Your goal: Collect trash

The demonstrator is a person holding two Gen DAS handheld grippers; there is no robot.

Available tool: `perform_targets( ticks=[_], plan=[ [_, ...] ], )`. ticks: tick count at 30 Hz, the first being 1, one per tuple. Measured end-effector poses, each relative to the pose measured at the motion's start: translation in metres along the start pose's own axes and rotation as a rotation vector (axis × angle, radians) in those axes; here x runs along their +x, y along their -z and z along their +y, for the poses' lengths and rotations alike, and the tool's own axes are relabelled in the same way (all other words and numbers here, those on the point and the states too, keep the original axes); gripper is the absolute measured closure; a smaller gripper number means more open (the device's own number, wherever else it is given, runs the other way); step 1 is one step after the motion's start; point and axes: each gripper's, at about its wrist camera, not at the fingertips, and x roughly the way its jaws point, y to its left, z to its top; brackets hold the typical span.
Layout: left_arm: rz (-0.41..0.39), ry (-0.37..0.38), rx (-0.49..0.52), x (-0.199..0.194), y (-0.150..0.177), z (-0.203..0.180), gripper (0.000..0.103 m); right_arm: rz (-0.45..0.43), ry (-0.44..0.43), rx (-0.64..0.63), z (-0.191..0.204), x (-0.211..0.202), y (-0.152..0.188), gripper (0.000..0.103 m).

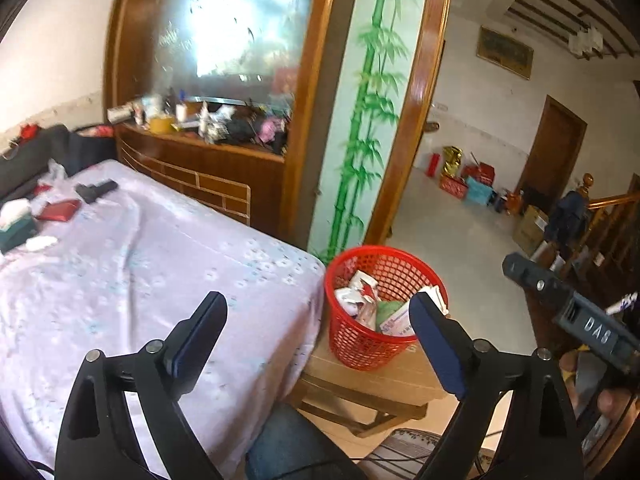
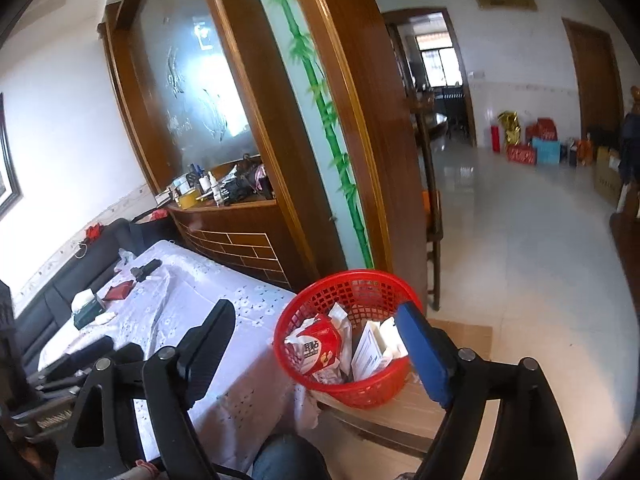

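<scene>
While I hover both tools | left gripper jaws wide, empty | right gripper jaws wide, empty | trash lies in red basket on wooden stool beside table

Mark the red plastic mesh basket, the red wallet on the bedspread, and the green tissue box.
Red plastic mesh basket (image 2: 320, 292): right wrist view, back rim.
Red wallet (image 1: 58, 210): left wrist view, centre.
Green tissue box (image 2: 86, 312): right wrist view, side.
</scene>
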Motion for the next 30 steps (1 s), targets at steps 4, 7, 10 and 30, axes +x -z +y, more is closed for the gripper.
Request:
perform_targets(
  ticks=[4, 7, 10, 30],
  plan=[
    [-0.057, -0.043, 0.015, -0.030, -0.001, 0.001, 0.010, -0.022, 0.024, -0.037, 0.018, -0.019, 0.005, 0.015],
    [-0.082, -0.044, 0.019, -0.048, -0.002, -0.002, 0.009, -0.040, 0.043, -0.046, 0.023, -0.037, 0.008, 0.014],
    [-0.109, -0.053, 0.034, -0.062, -0.002, -0.007, 0.009, -0.068, 0.065, -0.047, 0.025, -0.051, 0.010, 0.013],
    [-0.119, -0.068, 0.045, -0.077, 0.001, -0.016, 0.009, -0.105, 0.043, -0.072, 0.035, -0.072, 0.014, 0.012]
  ],
)
